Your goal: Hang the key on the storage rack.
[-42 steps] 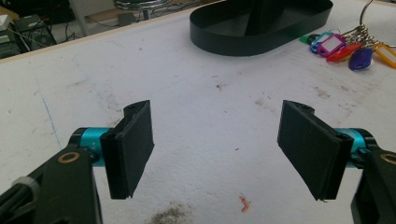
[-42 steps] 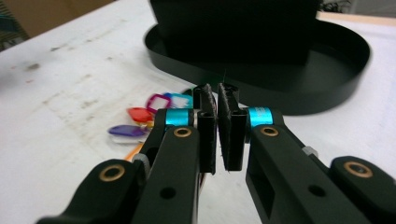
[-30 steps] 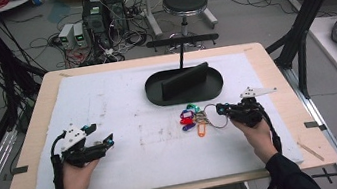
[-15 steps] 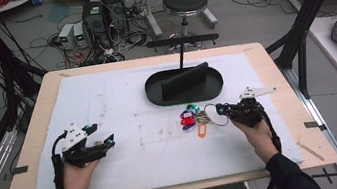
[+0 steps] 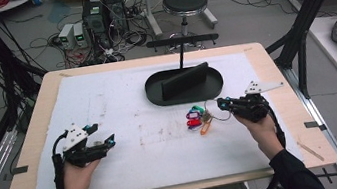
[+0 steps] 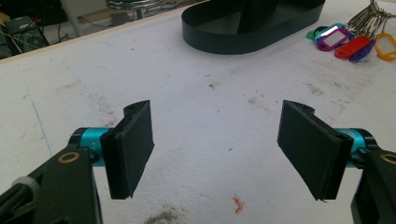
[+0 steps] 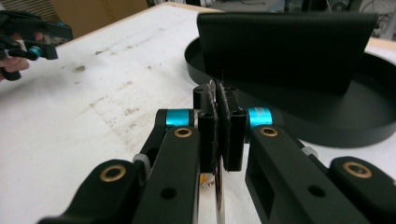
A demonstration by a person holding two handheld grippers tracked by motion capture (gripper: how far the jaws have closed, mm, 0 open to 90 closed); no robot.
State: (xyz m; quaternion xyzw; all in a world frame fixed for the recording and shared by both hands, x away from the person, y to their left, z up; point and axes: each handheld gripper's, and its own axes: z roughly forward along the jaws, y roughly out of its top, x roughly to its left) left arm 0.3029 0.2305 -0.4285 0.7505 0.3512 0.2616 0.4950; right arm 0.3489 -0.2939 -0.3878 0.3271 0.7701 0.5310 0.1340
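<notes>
A white mat [image 5: 122, 101] covers most of the wooden table [image 5: 289, 101], leaving bare wood along every edge. The left gripper [image 5: 105, 145] rests near the mat's near-left part, its 2 jaws wide apart over bare mat with open room all around. The right gripper [image 5: 222, 102] is clamped on the thin metal ring [image 7: 215, 140] of the key bunch [image 5: 196, 118], which lies just near of the black oval tray [image 5: 156, 94] at centre-right.
</notes>
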